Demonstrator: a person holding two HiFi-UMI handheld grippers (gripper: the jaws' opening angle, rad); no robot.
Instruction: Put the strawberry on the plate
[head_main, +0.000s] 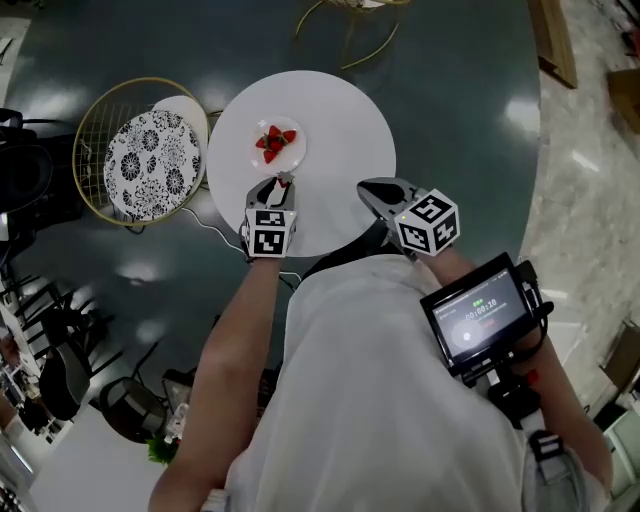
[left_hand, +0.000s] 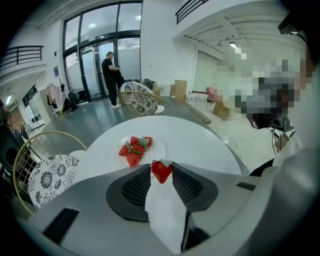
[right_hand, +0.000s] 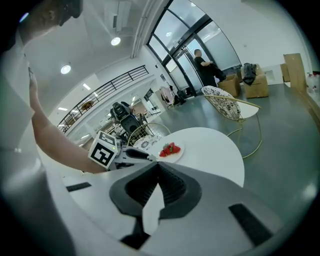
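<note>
— Starting on the left: how posed?

— Stretched forward on a bare forearm, with the left gripper (head_main: 276, 188) tipped steeply down over the 7 o'clock edge of the round white table (head_main: 345, 110). Clamped on a strawberry (left_hand: 161, 171), pinched between the two ribbed pads with its green cap uppermost in the left gripper view. Held in the air, clear of the tabletop.

— Where from the plate (head_main: 299, 150)?

— Just short of it, at its 6 o'clock. Set toward 10 o'clock of the table's centre, and carrying a small heap of strawberries (head_main: 274, 142).

— On the right?

— Angled nearer to level, with the right gripper (head_main: 366, 189) over the table's 5 o'clock edge. Pressed shut at the tips, gripping nothing. Kept well apart from the plate.

— Anything to read?

— Only black-and-white square patterns on the marker cube (head_main: 270, 232) of each gripper. Also a small screen (head_main: 480, 312) by the right forearm, showing a green spot and a row of digits, too small to read for sure.

— Around the table?

— At 9 o'clock, a wire chair (head_main: 95, 130) with a black-and-white patterned cushion (head_main: 152, 165).
</note>
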